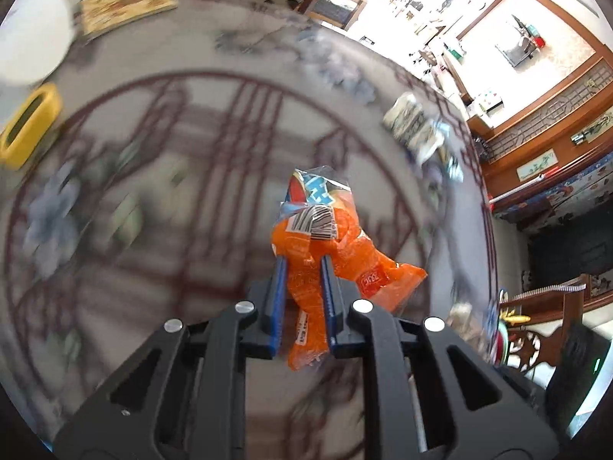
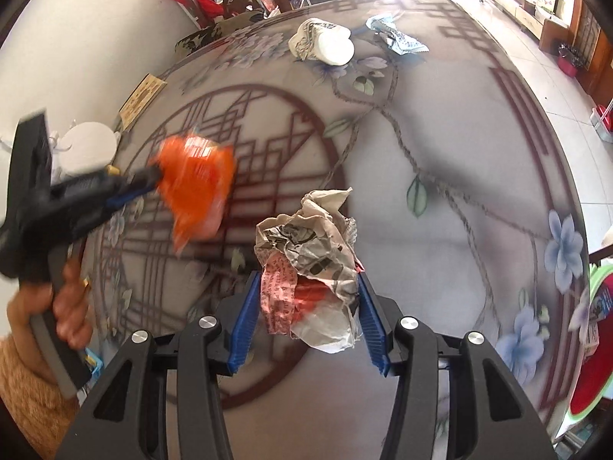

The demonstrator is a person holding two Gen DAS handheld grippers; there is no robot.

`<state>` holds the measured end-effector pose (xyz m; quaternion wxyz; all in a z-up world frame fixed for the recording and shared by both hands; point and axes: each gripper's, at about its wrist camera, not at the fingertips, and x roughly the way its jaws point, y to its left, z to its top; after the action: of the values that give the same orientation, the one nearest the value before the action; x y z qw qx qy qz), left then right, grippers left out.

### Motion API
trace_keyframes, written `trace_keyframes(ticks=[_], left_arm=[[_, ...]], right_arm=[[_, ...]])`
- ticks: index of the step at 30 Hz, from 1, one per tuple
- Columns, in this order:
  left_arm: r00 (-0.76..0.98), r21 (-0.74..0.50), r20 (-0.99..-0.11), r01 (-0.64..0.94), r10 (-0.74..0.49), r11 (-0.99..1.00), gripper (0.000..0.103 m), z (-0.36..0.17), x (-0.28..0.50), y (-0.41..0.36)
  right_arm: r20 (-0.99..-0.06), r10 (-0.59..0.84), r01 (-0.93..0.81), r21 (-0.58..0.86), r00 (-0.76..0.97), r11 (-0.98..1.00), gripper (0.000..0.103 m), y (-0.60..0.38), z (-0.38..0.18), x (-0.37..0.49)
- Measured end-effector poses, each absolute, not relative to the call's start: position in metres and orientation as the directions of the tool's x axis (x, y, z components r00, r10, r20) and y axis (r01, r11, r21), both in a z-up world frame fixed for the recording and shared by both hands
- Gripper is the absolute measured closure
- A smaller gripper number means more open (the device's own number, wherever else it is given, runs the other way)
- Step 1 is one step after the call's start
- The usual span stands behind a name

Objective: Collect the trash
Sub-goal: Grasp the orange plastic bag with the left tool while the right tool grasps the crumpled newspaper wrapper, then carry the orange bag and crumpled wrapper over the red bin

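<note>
Two grippers, one orange wrapper [image 1: 306, 253], one crumpled newspaper wad [image 2: 314, 253].

No text is legible; the orange wrapper [image 1: 306, 253] bears only a barcode.

Bright daylight, blown out white beyond the table [image 1: 161, 207]. Heavy motion blur across its pattern; orange wrapper [image 2: 195, 188] smeared. Fisheye bending, dark corners, soft shadows.
</note>
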<state>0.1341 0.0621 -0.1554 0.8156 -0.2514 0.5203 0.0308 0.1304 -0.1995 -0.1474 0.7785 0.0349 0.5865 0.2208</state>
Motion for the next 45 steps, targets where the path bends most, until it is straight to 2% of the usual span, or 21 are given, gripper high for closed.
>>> trace_keyframes(ticks=[10,11,14,15,18,21,25,26,28,29,35,45], left_arm=[[0.390,-0.355,-0.896,-0.344,-0.211,0.870,0.085,-0.164,0.036,0.079],[0.386,-0.344,-0.901,-0.358,-0.198,0.868,0.081,-0.166,0.032,0.081],[0.400,-0.360,-0.895,-0.388,-0.197,0.849,0.043,-0.167,0.030,0.087],[0.414,-0.368,-0.889,-0.392,-0.195,0.843,0.038,-0.165,0.030,0.088],[0.429,-0.389,-0.878,-0.377,-0.214,0.841,0.030,-0.162,0.033,0.086],[0.445,-0.428,-0.859,-0.354,-0.253,0.832,0.024,-0.158,0.038,0.079],[0.441,-0.445,-0.854,-0.340,-0.278,0.828,0.023,-0.163,0.053,0.065],[0.429,-0.439,-0.859,-0.336,-0.279,0.833,0.024,-0.166,0.058,0.061],[0.410,-0.438,-0.865,-0.335,-0.289,0.834,0.031,-0.171,0.064,0.055],[0.397,-0.436,-0.870,-0.337,-0.294,0.835,0.042,-0.174,0.066,0.053],[0.407,-0.442,-0.864,-0.328,-0.298,0.835,0.055,-0.173,0.063,0.049],[0.491,-0.439,-0.831,-0.286,-0.262,0.852,0.055,-0.137,0.050,0.052]], right_arm=[[-0.906,0.397,-0.346,0.330,0.145,0.878,0.053,-0.176,-0.156,0.068],[-0.910,0.393,-0.343,0.330,0.131,0.879,0.052,-0.174,-0.160,0.065],[-0.914,0.386,-0.345,0.325,0.127,0.881,0.037,-0.174,-0.160,0.060],[-0.914,0.379,-0.343,0.314,0.142,0.885,0.035,-0.176,-0.158,0.059],[-0.913,0.380,-0.330,0.315,0.152,0.890,0.027,-0.179,-0.155,0.063],[-0.918,0.374,-0.333,0.314,0.133,0.889,0.024,-0.178,-0.158,0.064],[-0.920,0.376,-0.340,0.321,0.109,0.884,0.026,-0.171,-0.169,0.062],[-0.921,0.374,-0.348,0.319,0.105,0.882,0.034,-0.168,-0.171,0.061],[-0.929,0.357,-0.366,0.300,0.100,0.881,0.052,-0.164,-0.172,0.060],[-0.926,0.362,-0.367,0.303,0.103,0.879,0.053,-0.164,-0.170,0.059],[-0.907,0.384,-0.346,0.310,0.171,0.886,0.055,-0.179,-0.149,0.058],[-0.885,0.400,-0.308,0.321,0.238,0.896,0.055,-0.200,-0.124,0.053]])
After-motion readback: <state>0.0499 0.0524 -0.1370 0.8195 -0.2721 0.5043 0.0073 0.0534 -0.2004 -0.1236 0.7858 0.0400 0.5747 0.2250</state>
